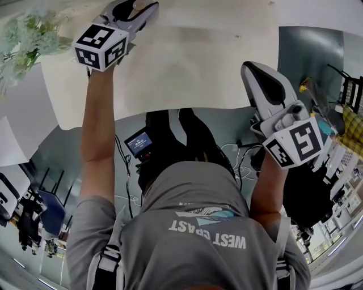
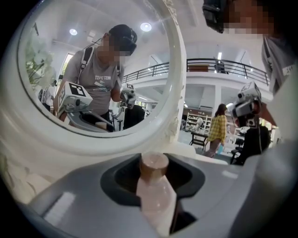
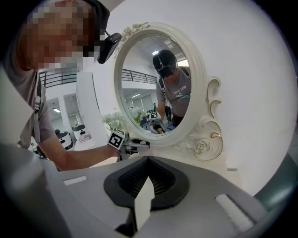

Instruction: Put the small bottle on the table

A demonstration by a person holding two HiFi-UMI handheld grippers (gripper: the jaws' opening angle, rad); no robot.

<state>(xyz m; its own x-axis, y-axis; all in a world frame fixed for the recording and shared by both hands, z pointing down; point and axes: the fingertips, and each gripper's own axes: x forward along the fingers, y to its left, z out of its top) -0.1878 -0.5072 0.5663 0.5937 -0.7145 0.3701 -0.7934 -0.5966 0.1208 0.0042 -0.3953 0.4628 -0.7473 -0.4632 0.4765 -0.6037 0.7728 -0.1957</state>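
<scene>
The small pale pink bottle (image 2: 157,195) with its round cap stands between the jaws of my left gripper (image 2: 156,173), just in front of the white mirror frame (image 2: 174,83). It rests against the left jaw, and a dark gap shows on its right side. Its base is hidden. In the head view the left gripper (image 1: 139,8) reaches over the cream table (image 1: 198,56) at the top left. My right gripper (image 3: 147,181) holds nothing; a thin wedge of pale table shows between its jaws. It hovers at the table's near edge, right gripper (image 1: 256,71) to the right.
An oval mirror (image 3: 156,83) in an ornate white frame (image 3: 205,125) stands against the wall at the back of the table. Pale green flowers (image 1: 28,34) sit at the far left. The left gripper (image 3: 132,145) lies below the mirror in the right gripper view.
</scene>
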